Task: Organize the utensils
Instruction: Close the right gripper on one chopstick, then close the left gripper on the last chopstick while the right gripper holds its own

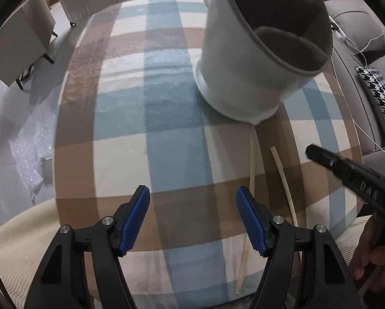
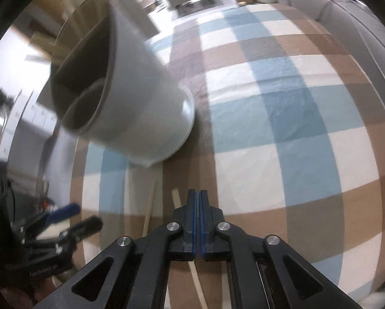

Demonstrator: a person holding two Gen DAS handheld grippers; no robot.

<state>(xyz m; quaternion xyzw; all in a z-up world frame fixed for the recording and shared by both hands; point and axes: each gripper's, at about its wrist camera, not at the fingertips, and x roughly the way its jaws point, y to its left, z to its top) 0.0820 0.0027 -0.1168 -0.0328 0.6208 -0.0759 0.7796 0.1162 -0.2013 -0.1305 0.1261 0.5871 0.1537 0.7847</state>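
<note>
Matt grey holder with felt-like lining; beside it, pale wooden chopsticks on the desk's woven checked cloth.

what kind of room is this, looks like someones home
Probably a living or dining room at home: a table under a checked tablecloth, a grey sofa with a houndstooth cushion, and upholstered chairs beside the table.

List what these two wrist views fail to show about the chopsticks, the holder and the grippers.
- Right wrist view: the right hand-held gripper, shut, covers part of one chopstick; whether it pinches that chopstick cannot be told.
- Left wrist view: the other chopstick passes behind a blue pad of the open left hand-held gripper.
- Both views: the utensil holder is motion-blurred, its top cut by the frame edge.
</note>
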